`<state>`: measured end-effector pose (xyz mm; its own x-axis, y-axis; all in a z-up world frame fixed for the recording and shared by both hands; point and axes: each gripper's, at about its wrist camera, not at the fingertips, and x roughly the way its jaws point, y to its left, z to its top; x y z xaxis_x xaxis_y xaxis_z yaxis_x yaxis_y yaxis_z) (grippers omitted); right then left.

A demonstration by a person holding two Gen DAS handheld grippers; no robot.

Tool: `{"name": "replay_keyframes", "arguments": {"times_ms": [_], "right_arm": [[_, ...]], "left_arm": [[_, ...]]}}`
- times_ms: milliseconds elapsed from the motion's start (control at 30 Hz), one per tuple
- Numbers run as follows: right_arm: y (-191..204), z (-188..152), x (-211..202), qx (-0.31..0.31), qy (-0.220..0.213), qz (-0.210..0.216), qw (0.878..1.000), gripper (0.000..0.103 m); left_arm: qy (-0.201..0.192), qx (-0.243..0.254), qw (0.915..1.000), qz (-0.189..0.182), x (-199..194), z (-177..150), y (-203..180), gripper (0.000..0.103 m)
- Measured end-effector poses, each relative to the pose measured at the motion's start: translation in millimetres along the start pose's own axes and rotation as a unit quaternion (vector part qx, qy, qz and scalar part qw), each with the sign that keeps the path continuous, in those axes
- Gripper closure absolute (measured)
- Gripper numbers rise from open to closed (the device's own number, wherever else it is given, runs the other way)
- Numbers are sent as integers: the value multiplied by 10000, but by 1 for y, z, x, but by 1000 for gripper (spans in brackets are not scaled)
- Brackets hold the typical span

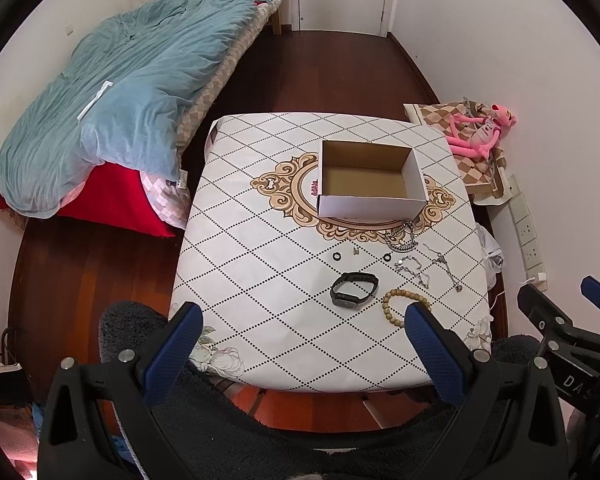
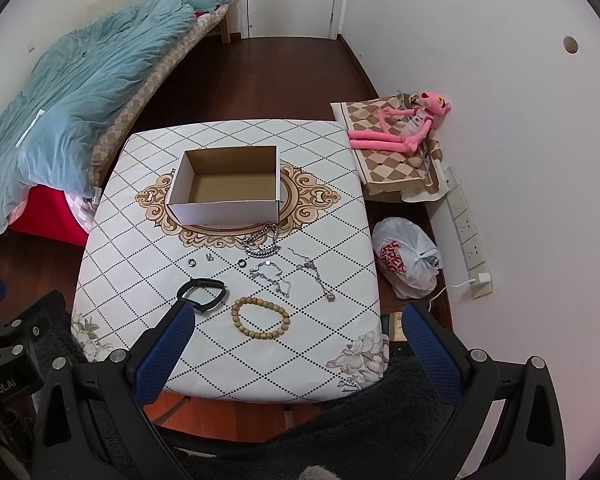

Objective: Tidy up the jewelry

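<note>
Jewelry is lying loose on the table point(image 2: 140, 208), in front of one open cardboard box point(image 2: 224, 188) whose inside is showing bare. You are holding the left gripper point(image 1: 300, 320) and the right gripper point(image 2: 296, 320) above the near edge, each with jaws spread wide, gripping and touching nothing. Pieces are sitting apart: one black smart band point(image 2: 202, 290), one wooden bead bracelet point(image 2: 261, 318), one heavy silver chain point(image 2: 262, 242) touching the box front, two thin silver chains point(image 2: 270, 276) point(image 2: 316, 274), two small dark rings point(image 2: 191, 263) point(image 2: 242, 263), and one tiny silver item point(image 2: 209, 257) too small to identify.
</note>
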<state>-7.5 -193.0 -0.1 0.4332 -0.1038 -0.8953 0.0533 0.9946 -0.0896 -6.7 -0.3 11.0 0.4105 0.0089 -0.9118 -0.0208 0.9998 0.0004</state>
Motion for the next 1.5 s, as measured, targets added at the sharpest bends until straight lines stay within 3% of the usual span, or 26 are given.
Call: {"name": "replay_keyframes", "arguments": {"times_ms": [1500], "right_arm": [[-6, 3, -8, 35, -98, -71, 9999, 0]], "left_arm": [[34, 29, 10000, -39, -1, 0, -8, 0]]}}
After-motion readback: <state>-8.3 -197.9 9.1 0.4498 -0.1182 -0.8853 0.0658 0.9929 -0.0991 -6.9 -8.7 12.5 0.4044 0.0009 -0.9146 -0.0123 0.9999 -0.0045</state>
